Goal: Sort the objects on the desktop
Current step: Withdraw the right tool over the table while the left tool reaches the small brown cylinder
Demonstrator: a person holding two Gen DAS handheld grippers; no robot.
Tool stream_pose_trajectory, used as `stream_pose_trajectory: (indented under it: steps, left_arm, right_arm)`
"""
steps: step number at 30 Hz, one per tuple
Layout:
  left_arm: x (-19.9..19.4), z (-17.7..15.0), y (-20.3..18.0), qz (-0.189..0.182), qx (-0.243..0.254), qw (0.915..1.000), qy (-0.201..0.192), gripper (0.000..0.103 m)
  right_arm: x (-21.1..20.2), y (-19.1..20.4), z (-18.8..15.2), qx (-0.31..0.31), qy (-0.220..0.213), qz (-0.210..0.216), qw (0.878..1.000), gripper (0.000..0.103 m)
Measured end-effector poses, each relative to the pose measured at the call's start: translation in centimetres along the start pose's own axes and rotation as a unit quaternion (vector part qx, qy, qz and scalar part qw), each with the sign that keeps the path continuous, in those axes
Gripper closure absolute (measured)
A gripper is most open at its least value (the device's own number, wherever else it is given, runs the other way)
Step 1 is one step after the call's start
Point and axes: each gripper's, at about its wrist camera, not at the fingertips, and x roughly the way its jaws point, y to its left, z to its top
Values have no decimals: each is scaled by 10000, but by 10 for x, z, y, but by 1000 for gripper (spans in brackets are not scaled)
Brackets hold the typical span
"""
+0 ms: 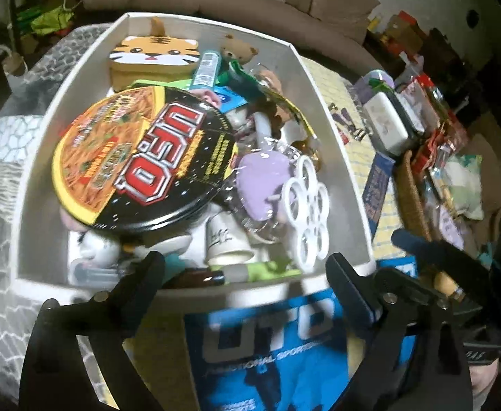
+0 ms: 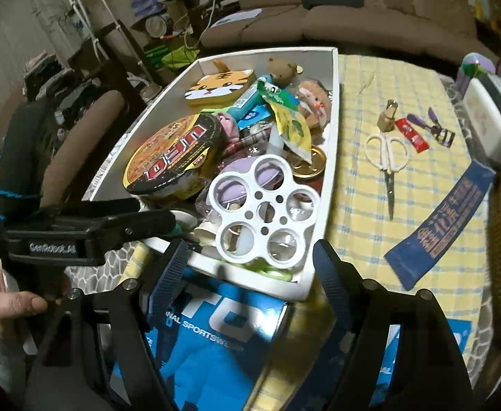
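Right wrist view shows the right gripper (image 2: 250,270) with jaws apart and empty over the near end of the white box (image 2: 334,157), while the white-handled scissors (image 2: 387,161) lie well to its right on the yellow checked cloth (image 2: 356,226), blades towards the near edge, long axis running near to far. Judging by that, the right hand is the nearer one; the left gripper (image 1: 243,281), also spread and empty, hangs at the box's near wall.

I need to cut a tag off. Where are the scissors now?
In the right wrist view, the white-handled scissors lie on the yellow checked cloth, right of the white box, beside the brass padlock.
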Motion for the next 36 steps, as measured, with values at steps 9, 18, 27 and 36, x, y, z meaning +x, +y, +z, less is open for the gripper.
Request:
stream_pose_trajectory:
  steps: [9, 18, 27, 36]
  left_arm:
    - [-20, -23, -12, 583, 306, 9976, -236, 0]
    - [-43, -45, -29, 602, 318, 9969, -406, 0]
    - [-54, -58, -62, 497, 534, 9963, -460, 0]
    - [-34, -43, -118, 136, 880, 9952, -414, 0]
  right_arm:
    - [-6, 14, -8, -97, -31, -13, 9999, 9]
    - [-31, 15, -23, -98, -123, -159, 9998, 0]
    - [-62, -1, -40, -16, -287, -165, 9995, 0]
    - [-117, -78, -41, 255, -693, -491, 9961, 0]
